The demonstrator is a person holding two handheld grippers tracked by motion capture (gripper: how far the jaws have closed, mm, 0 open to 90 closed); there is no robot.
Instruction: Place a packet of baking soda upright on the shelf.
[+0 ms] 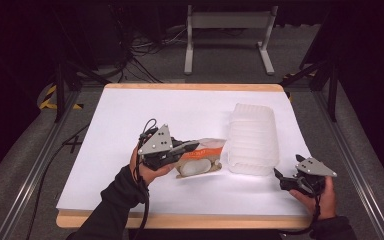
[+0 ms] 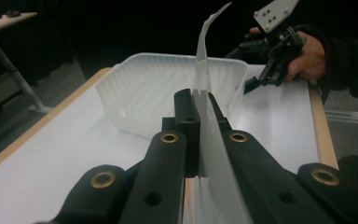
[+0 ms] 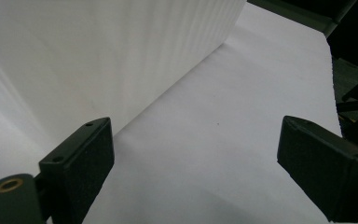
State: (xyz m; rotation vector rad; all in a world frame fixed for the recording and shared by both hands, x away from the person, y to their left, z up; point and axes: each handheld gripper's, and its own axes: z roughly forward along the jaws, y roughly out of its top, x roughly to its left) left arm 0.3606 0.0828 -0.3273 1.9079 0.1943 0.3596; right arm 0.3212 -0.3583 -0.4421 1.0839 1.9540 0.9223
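Note:
A clear plastic packet (image 1: 206, 158) with an orange label and white contents lies mid-table, its near end lifted. My left gripper (image 1: 192, 147) is shut on the packet's thin edge, which stands up between the jaws (image 2: 204, 51) in the left gripper view. A white ribbed plastic container (image 1: 252, 137) sits just right of the packet, and also appears beyond the left jaws (image 2: 154, 91). My right gripper (image 1: 279, 175) rests near the table's front right corner, open, beside the container's wall (image 3: 98, 56), with nothing between its fingers (image 3: 196, 149).
A white sheet (image 1: 130, 115) covers the wooden-edged table (image 1: 190, 87). A metal stand (image 1: 227, 22) and cables lie on the floor behind. Aluminium rails run along both sides of the table. The other hand and its gripper (image 2: 251, 85) show behind the container.

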